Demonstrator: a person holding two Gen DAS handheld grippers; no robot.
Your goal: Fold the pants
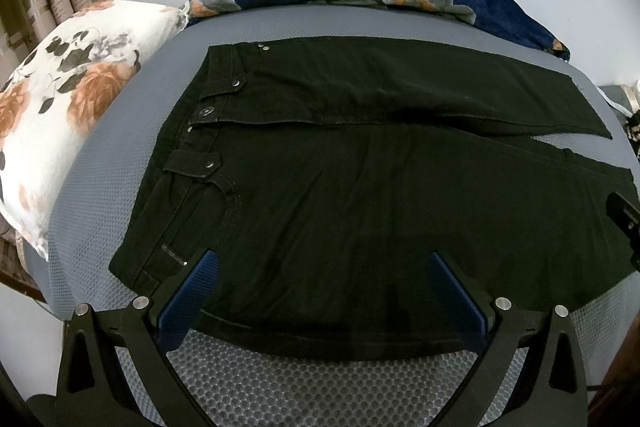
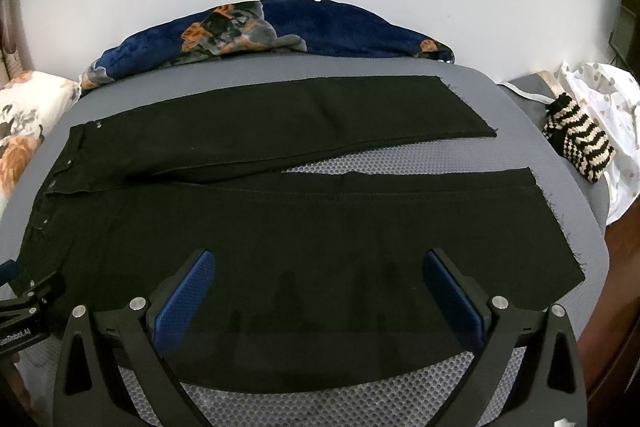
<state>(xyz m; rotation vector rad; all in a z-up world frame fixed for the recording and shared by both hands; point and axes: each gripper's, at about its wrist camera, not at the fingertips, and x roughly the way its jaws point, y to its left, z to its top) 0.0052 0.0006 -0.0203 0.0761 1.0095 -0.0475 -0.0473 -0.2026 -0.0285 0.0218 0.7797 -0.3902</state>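
Both my left claw (image 1: 320, 291) and right claw (image 2: 318, 291) gape wide, empty, over the flat black denim pants (image 2: 280, 227); pinching only the near leg's top layer risks a skewed fold.

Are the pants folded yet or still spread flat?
Spread flat: the pants lie unfolded, both legs apart side by side on the grey mattress.

Each handheld unit, the left gripper (image 1: 324, 263) and the right gripper (image 2: 320, 263), consists of a matte black frame with two curved, outward-flaring arms that have triangular cut-outs near their bases. Each arm carries two round silver fasteners on its upper surface, and each of the fingers (image 1: 192, 295) is faced on its inner side with a blue pad with a fine dimpled texture. In the right wrist view, the neighbouring unit's black body appears at the lower left edge and bears white lettering (image 2: 14, 341) that is partly cut off.
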